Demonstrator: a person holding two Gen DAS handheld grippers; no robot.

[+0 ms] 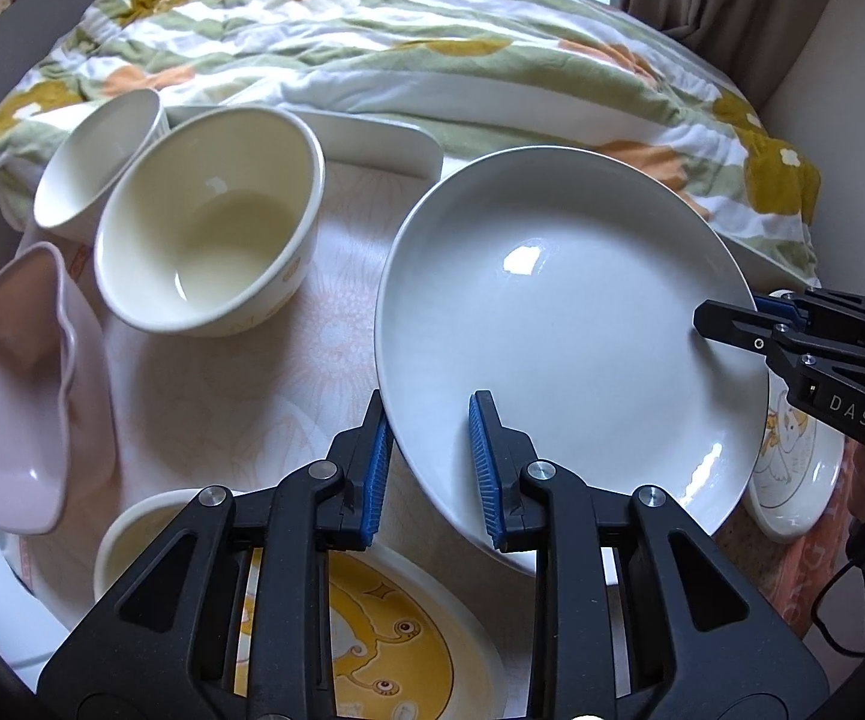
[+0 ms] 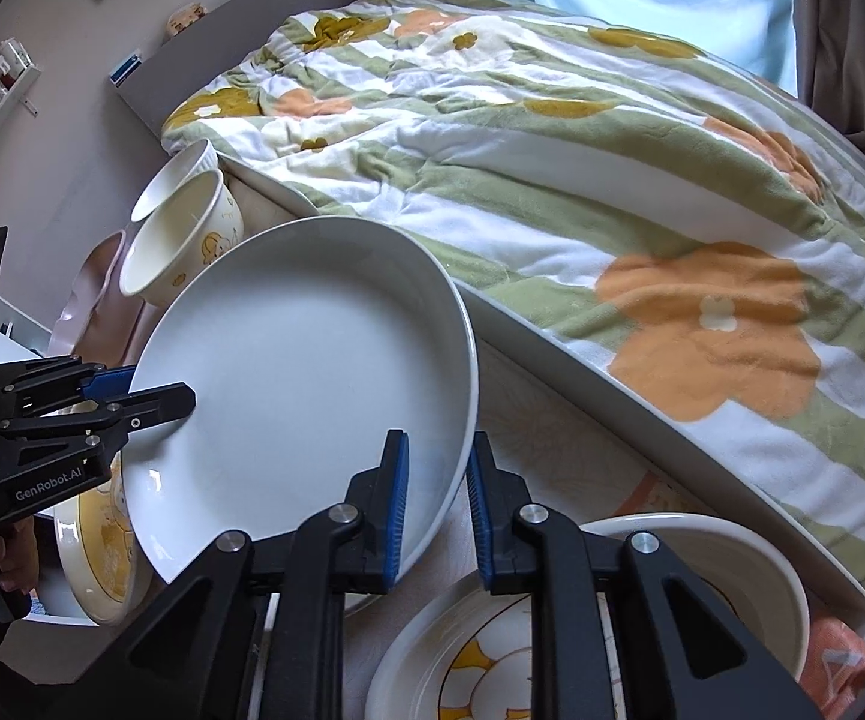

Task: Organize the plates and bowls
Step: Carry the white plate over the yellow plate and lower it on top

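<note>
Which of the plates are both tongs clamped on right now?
The large plain white plate, held by its rim between the left tongs and right tongs. The others carry yellow cartoon prints and lie untouched.

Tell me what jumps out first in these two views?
The big white plate dominates the middle, tilted, with the left tool and right tool each clamped on opposite rims. Behind it to the left sit two cream bowls, and a floral quilt fills the background.
</note>
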